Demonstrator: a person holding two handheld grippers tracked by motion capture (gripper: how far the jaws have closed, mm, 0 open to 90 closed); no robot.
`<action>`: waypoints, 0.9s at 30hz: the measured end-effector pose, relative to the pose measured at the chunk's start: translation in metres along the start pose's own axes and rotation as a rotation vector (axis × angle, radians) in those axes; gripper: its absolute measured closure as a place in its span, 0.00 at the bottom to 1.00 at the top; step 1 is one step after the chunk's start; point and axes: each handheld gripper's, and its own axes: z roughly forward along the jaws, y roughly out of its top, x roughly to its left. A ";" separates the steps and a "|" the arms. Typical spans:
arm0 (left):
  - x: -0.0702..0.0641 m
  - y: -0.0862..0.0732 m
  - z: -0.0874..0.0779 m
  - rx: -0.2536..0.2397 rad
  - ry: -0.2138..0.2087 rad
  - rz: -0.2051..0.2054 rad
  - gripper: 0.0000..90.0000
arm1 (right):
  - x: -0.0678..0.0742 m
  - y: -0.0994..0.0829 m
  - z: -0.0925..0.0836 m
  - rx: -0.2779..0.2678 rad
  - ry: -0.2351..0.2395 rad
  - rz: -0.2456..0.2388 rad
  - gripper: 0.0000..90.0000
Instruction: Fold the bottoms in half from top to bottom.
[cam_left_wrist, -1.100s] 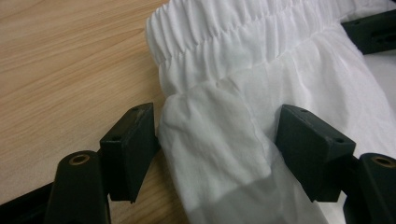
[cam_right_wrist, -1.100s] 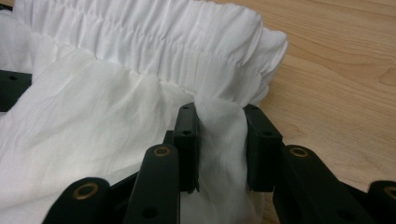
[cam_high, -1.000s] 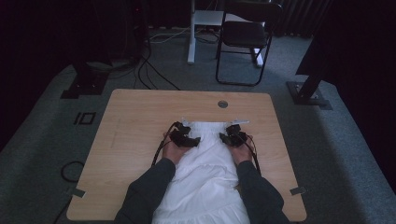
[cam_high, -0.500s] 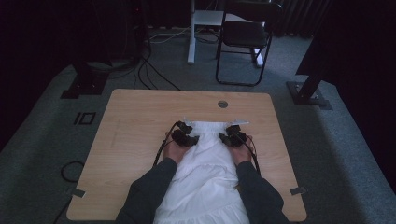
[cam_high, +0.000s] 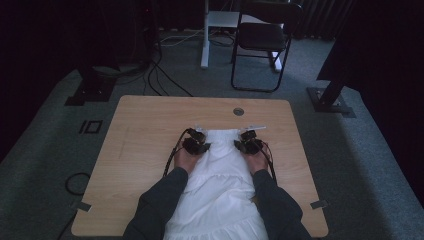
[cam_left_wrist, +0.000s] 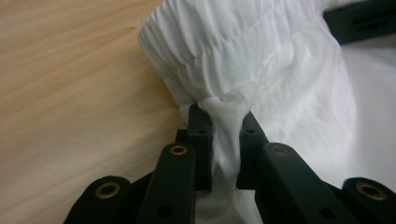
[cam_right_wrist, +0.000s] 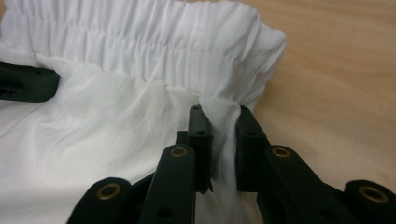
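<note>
A white garment (cam_high: 220, 175) with a gathered elastic waistband (cam_left_wrist: 224, 46) lies flat on the wooden table (cam_high: 150, 125), its waistband (cam_right_wrist: 154, 42) at the far end. My left gripper (cam_high: 201, 137) sits at the waistband's left corner. Its jaws have just been closing and now pinch a fold of white cloth (cam_left_wrist: 224, 116) just below the band. At the right corner, my right gripper (cam_high: 245, 136) has also been closing and pinches a fold of the garment (cam_right_wrist: 219, 114). Both hands rest on the cloth.
A round grommet hole (cam_high: 238, 111) sits in the table behind the garment. Bare wood lies to the left and right of the hands. A black chair (cam_high: 262, 40), floor cables (cam_high: 160, 80) and stand bases (cam_high: 330, 100) are beyond the table.
</note>
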 end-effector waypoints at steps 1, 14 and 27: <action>0.003 0.001 -0.002 -0.002 0.001 -0.006 0.91 | 0.000 0.003 -0.001 -0.002 0.000 -0.007 0.89; 0.029 0.068 -0.083 -0.218 0.094 0.023 0.92 | 0.019 0.095 -0.051 -0.182 0.005 -0.156 0.89; 0.025 0.111 -0.148 -0.366 0.129 0.114 0.92 | 0.032 0.154 -0.117 -0.324 0.015 -0.211 0.89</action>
